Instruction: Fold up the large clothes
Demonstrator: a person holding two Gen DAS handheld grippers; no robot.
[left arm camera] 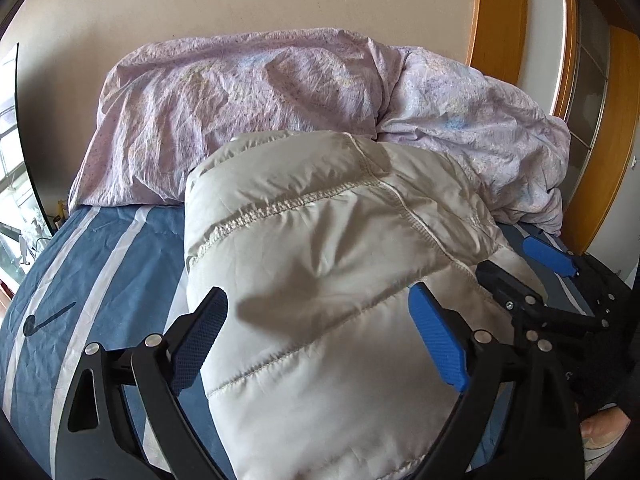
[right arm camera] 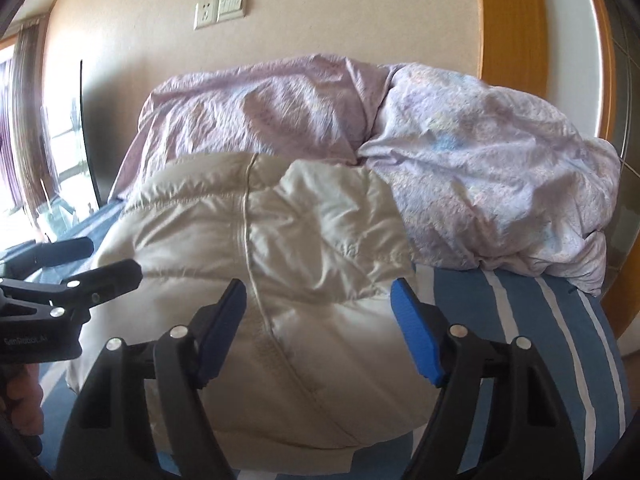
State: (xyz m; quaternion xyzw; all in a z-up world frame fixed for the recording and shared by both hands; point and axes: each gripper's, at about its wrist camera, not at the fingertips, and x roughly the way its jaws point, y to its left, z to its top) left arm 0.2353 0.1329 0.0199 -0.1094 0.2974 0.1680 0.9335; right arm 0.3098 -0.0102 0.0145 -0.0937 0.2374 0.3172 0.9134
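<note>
A cream quilted puffer jacket lies folded in a thick bundle on the blue striped bed; it also shows in the right wrist view. My left gripper is open, its blue-padded fingers straddling the near end of the bundle. My right gripper is open too, its fingers either side of the jacket's near edge. The right gripper also shows at the right of the left wrist view, and the left gripper at the left of the right wrist view. Whether the pads touch the fabric I cannot tell.
A crumpled lilac duvet is heaped behind the jacket against the beige wall. The blue sheet with white stripes stretches left; its right part shows in the right wrist view. A wooden door frame stands at the right, a window at the left.
</note>
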